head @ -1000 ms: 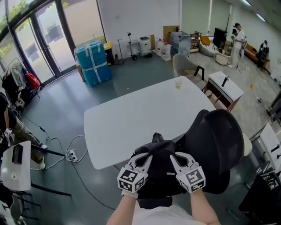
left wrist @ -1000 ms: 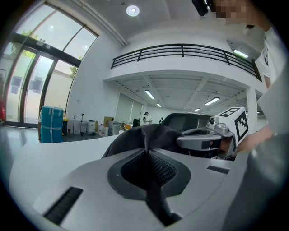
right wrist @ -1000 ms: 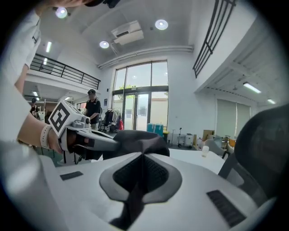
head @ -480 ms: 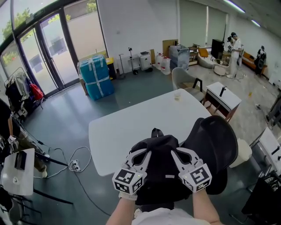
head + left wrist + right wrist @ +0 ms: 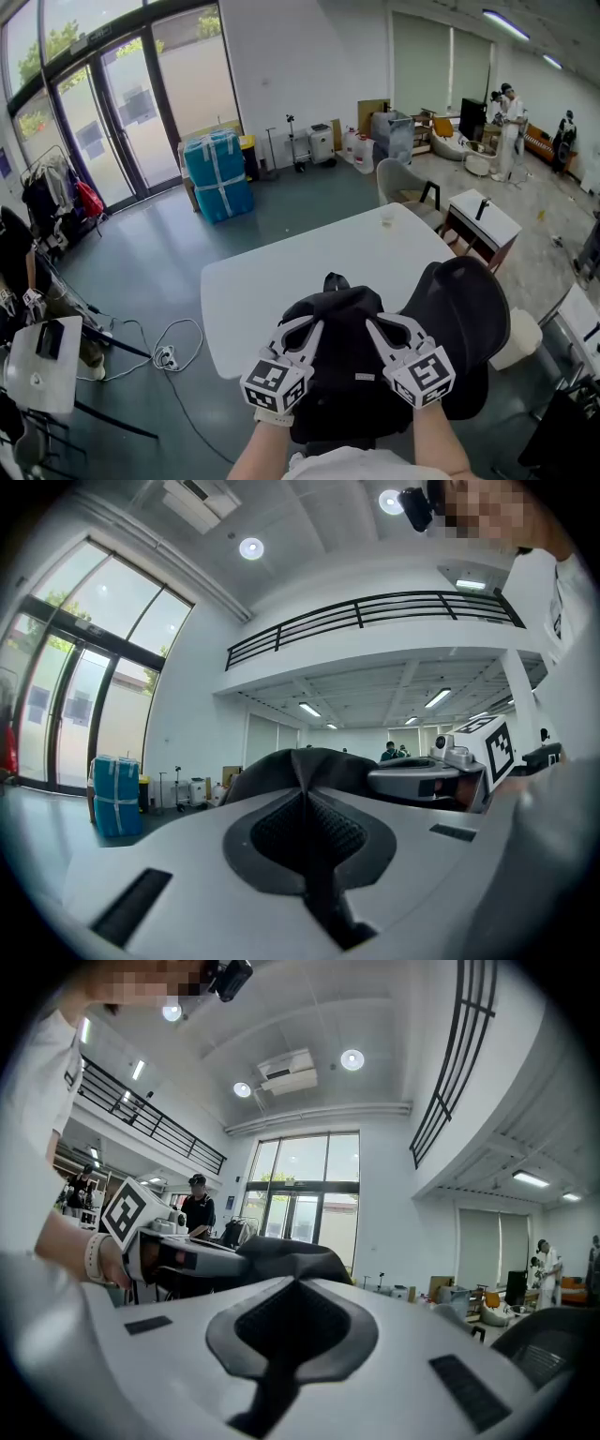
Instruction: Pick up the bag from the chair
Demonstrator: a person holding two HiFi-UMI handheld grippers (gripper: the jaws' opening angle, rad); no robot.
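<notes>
while beside chair (image 5: 466, 314), bag (image 5: 342, 380) clamped in left gripper (image 5: 312, 325); right gripper (image 5: 373, 325) too

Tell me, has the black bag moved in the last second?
Yes, slightly upward. The bag now overlaps more of the white table beyond its near edge than a second ago.

Daylight pours through the glass doors (image 5: 112, 103) at the head view's upper left, leaving the room bright and sharp with soft shadows. Round ceiling lights (image 5: 250, 547) flare white at the top of my left gripper view. The black bag (image 5: 342, 356) shows little detail. Both gripper views bow outward, go black at the corners, and blur my jaws up close.
</notes>
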